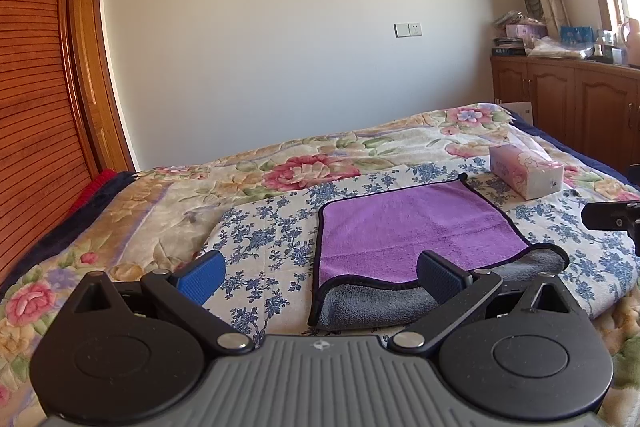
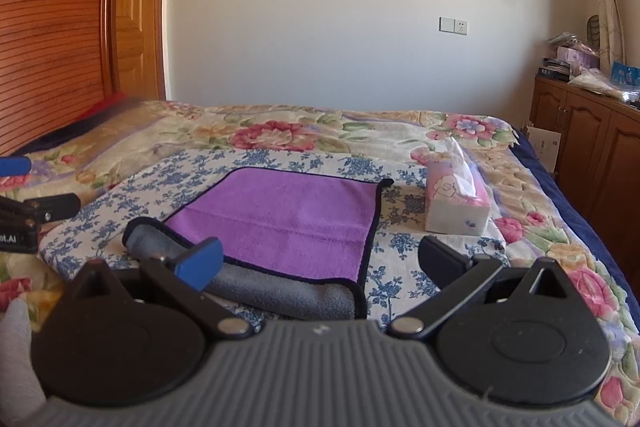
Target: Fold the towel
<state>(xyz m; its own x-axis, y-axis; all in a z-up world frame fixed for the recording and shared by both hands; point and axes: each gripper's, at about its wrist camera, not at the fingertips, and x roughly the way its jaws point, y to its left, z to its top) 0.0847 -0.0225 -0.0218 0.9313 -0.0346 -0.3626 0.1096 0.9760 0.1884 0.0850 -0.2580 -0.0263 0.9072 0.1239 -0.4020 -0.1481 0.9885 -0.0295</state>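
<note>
A purple towel (image 1: 416, 227) with a dark hem and grey underside lies on a blue-flowered cloth (image 1: 272, 231) on the bed. Its near edge is folded over, showing a grey strip (image 1: 380, 303). My left gripper (image 1: 320, 275) is open and empty, just before the towel's near left corner. In the right wrist view the towel (image 2: 288, 219) lies ahead with its grey roll (image 2: 272, 291) nearest. My right gripper (image 2: 320, 259) is open and empty over the towel's near right corner. Each gripper shows at the edge of the other's view.
A pink tissue box (image 1: 526, 173) stands on the bed just right of the towel, also in the right wrist view (image 2: 456, 203). A floral quilt (image 1: 304, 167) covers the bed. A wooden headboard (image 1: 36, 107) is left, wooden cabinets (image 1: 568, 99) right.
</note>
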